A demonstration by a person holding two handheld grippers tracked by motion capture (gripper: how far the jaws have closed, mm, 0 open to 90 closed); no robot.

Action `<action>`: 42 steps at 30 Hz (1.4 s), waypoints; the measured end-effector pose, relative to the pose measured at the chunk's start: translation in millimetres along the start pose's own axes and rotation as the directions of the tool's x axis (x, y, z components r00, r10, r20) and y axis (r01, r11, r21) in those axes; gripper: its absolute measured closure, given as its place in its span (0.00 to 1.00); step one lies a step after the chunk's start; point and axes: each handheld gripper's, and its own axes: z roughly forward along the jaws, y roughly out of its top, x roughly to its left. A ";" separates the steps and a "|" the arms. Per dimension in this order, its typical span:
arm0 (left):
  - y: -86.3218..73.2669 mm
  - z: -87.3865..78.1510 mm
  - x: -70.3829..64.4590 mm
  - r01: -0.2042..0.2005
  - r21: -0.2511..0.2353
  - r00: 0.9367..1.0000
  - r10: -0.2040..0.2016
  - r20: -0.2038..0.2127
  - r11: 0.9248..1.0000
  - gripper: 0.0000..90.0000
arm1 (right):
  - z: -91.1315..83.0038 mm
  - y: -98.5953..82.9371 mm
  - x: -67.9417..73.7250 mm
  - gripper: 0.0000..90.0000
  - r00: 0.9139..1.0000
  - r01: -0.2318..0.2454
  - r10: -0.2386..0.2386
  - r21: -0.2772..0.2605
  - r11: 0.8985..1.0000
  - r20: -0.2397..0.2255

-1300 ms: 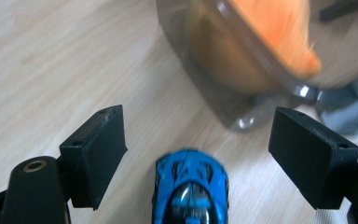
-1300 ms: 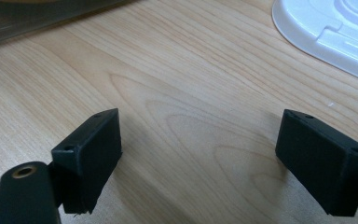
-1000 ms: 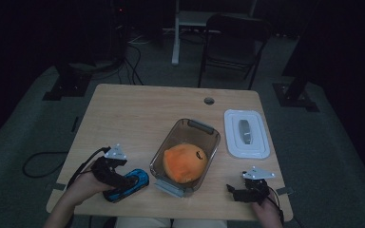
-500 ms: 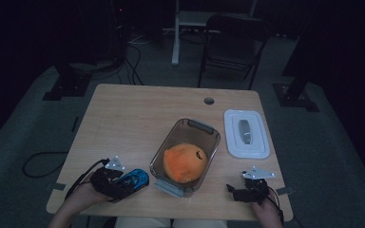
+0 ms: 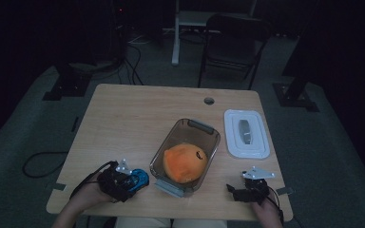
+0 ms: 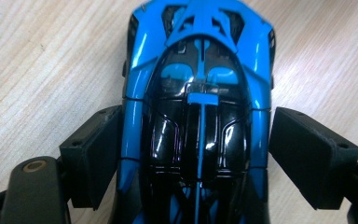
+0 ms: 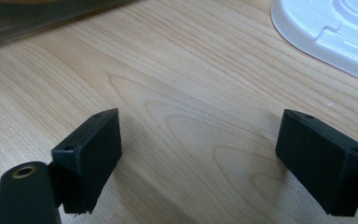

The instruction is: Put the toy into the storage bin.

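A blue and black toy car (image 5: 140,179) (image 6: 198,116) lies on the wooden table (image 5: 138,123) near its front left corner. My left gripper (image 5: 132,181) (image 6: 196,140) is open, with one jaw along each side of the car; the left pad (image 6: 95,154) meets the car's flank and the right pad (image 6: 312,154) stands at its edge. My right gripper (image 5: 245,188) (image 7: 198,135) rests open near the front right edge, bare wood between its jaws.
A clear container (image 5: 203,127) (image 7: 37,18) holding a round orange object (image 5: 185,162) sits mid-table between the grippers. A white lid (image 5: 246,133) (image 7: 326,28) lies to its right. A small hole (image 5: 209,100) marks the far edge; a chair stands beyond.
My left hand has drawn back toward the front edge, and the car has shifted slightly right and turned with it. The right gripper has stayed still.
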 end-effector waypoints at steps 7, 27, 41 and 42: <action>-1.2 -1.2 0.6 0.002 -0.009 1.000 -0.002 -0.020 1.000 0.29 | 0.4 0.2 -0.1 0.15 1.000 -0.002 0.002 -0.003 1.000 0.001; -1.1 -14.2 7.8 0.057 -0.048 0.998 -0.056 0.022 0.997 0.32 | 0.5 1.0 -0.6 0.15 1.000 -0.012 0.012 -0.004 1.000 0.003; 12.6 -35.6 21.9 0.093 -0.070 0.996 -0.093 0.012 0.993 0.32 | 15.2 24.5 30.4 0.14 0.993 0.009 -0.017 -0.069 0.998 -0.119; 13.7 -36.7 22.6 0.099 -0.074 0.995 -0.098 0.006 0.992 0.32 | 17.1 26.7 33.2 0.14 0.992 0.013 -0.021 -0.068 0.998 -0.126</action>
